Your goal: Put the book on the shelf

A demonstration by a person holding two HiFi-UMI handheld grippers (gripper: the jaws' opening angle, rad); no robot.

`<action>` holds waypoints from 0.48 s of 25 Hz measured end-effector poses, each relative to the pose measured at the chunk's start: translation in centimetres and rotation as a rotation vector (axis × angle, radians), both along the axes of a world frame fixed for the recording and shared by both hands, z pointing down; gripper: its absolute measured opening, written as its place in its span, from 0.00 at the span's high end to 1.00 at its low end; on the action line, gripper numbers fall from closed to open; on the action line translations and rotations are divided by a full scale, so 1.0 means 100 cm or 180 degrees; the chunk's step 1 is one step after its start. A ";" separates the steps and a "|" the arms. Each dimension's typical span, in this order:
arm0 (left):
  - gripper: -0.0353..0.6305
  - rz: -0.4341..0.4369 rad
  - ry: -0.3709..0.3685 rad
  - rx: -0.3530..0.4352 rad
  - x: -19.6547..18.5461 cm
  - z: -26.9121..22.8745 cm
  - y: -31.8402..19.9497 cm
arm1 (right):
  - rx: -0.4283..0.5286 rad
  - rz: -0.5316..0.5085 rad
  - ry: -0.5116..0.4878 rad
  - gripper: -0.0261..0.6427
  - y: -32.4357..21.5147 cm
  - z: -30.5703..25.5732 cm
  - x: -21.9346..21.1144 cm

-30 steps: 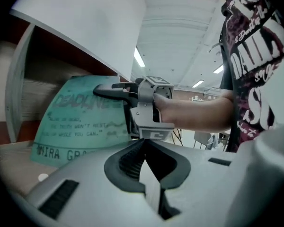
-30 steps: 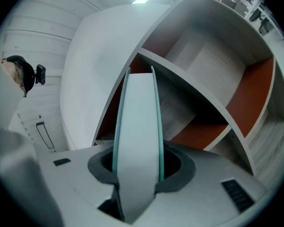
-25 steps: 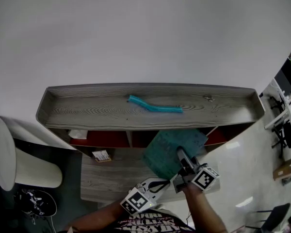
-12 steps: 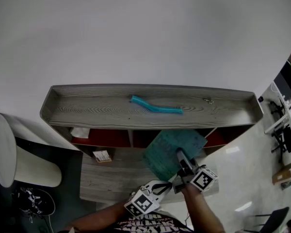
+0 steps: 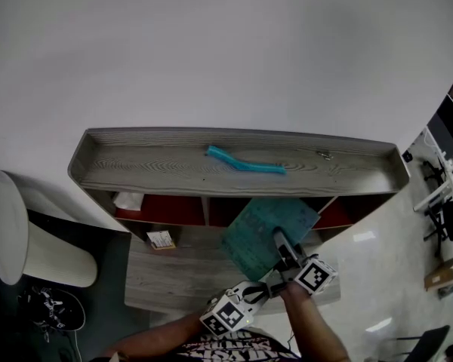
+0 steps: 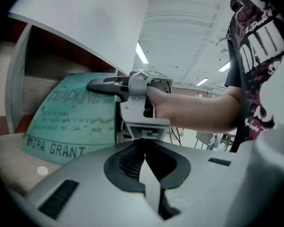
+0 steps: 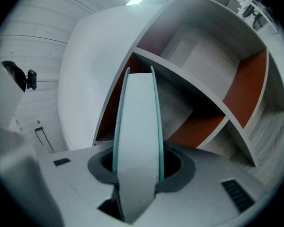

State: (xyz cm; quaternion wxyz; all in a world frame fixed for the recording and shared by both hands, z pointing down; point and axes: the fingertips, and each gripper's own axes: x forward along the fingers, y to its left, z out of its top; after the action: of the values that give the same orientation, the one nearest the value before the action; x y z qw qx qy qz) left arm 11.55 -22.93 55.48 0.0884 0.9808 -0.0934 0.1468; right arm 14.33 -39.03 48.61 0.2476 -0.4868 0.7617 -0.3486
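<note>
A teal book (image 5: 266,232) hangs in front of the grey wooden shelf unit (image 5: 234,173), its far edge at the mouth of the middle compartment. My right gripper (image 5: 281,246) is shut on the book's near edge; in the right gripper view the book (image 7: 138,141) stands edge-on between the jaws, white pages between teal covers. My left gripper (image 5: 251,291) is shut and empty, low and just left of the right one. In the left gripper view the book cover (image 6: 71,119) and the right gripper (image 6: 139,103) lie ahead.
A turquoise flexible strip (image 5: 245,164) lies on the shelf's top board. Small boxes sit in the left compartment (image 5: 127,200) and on the lower ledge (image 5: 160,240). Red panels back the compartments (image 7: 244,86). A white chair (image 5: 19,240) stands at left; office furniture at right.
Both grippers and the book have shifted slightly; the left gripper has moved right, closer under the right one. The book stays held.
</note>
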 end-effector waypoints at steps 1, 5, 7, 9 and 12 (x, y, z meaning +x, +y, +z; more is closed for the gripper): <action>0.94 -0.0051 -0.0024 0.0024 -0.001 0.001 -0.003 | 0.0017 -0.0003 0.0007 0.72 0.001 -0.001 0.000; 0.94 -0.0304 -0.0055 0.0115 -0.009 -0.002 -0.015 | 0.0045 -0.0004 -0.0070 0.72 0.002 -0.003 0.004; 0.94 -0.0464 0.0000 0.0090 -0.017 -0.008 -0.024 | 0.0024 -0.0002 -0.0086 0.72 0.002 -0.002 0.006; 0.94 -0.0595 0.0084 0.0013 -0.024 -0.014 -0.033 | -0.0025 0.0019 -0.0086 0.72 0.003 0.000 0.009; 0.94 -0.0616 0.0111 -0.0242 -0.029 -0.016 -0.039 | -0.0102 0.0046 -0.0093 0.72 0.003 0.005 0.009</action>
State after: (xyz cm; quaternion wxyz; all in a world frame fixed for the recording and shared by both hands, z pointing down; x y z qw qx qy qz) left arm 8.63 -26.79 53.91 0.1410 0.9655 -0.1805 0.1240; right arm 15.23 -38.77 49.11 0.2534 -0.4911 0.7488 -0.3660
